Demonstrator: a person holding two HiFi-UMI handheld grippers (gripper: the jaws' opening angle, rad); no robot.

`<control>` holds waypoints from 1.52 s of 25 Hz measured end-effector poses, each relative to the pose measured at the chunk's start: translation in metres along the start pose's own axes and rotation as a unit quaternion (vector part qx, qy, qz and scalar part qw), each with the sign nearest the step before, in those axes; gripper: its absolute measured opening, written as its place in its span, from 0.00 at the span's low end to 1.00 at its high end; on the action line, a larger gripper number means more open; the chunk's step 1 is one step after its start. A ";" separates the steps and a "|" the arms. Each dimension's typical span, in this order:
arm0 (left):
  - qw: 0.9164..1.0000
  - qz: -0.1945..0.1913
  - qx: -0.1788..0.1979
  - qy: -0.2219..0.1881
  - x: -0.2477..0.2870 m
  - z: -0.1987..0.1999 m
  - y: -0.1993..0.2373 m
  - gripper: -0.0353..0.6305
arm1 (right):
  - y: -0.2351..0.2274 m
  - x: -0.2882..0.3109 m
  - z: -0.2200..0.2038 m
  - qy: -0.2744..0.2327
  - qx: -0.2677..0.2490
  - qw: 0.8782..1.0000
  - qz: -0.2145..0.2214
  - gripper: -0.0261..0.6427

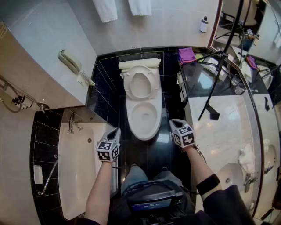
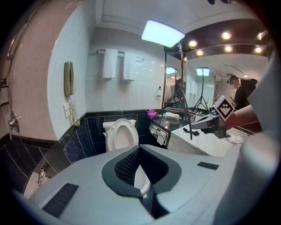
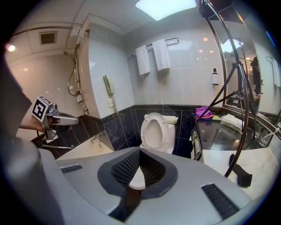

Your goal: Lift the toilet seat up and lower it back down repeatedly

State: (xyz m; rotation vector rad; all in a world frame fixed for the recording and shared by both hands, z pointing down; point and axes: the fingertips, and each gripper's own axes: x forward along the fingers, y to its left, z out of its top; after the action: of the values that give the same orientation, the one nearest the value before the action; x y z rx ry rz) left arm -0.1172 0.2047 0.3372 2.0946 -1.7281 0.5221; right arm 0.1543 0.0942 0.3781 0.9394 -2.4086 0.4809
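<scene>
Bathroom seen from above, with a person standing in front of the toilet bowl [image 1: 145, 134] and holding one gripper in each hand.

The toilet seat [image 1: 126, 83] stands raised. It leans upright against the cistern at the back wall and leaves the bowl rim uncovered. Neither gripper touches it, and both hang well short of it, near the front end of the bowl.

The left gripper [image 1: 116, 131] hovers over the dark tiled floor [image 1: 153, 151], between the bowl and the edge of the bathtub [image 1: 81, 184]. In the left gripper view its jaws lie together with nothing between them, and the raised seat shows beyond them.

The right gripper [image 1: 174, 122] hovers on the other side of the bowl, between it and the marble counter [image 1: 219, 136]. In the right gripper view its jaws are likewise closed and empty. Both grippers point forward and downward, and each carries its marker cube toward the person.

Surroundings: a wall telephone [image 1: 69, 60] hangs on the left wall above the tub. Two white towels [image 1: 105, 9] hang on the back wall above the cistern. A purple cloth [image 1: 187, 55] lies on the dark glass shelf to the right of the cistern. A black tripod [image 1: 219, 70] stands on the counter, and a washbasin [image 1: 230, 176] is sunk into the counter at its near end.
</scene>
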 end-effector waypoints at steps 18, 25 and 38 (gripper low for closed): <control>0.998 -0.065 0.014 0.013 0.154 0.012 0.023 0.04 | -0.047 0.126 0.074 0.027 -0.143 0.988 -0.045 0.07; 0.997 -0.074 0.012 0.018 0.231 0.015 0.064 0.04 | -0.063 0.232 0.130 0.045 -0.228 0.972 -0.041 0.11; 0.996 -0.089 0.017 0.025 0.361 0.021 0.109 0.04 | -0.121 0.427 0.204 0.053 -0.381 0.921 -0.061 0.35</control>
State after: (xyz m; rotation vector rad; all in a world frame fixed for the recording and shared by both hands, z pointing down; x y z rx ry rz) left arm -0.1589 -0.1301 0.5076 2.2135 -1.4971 0.5485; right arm -0.0977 -0.3131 0.4733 0.6673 -2.1249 -0.4297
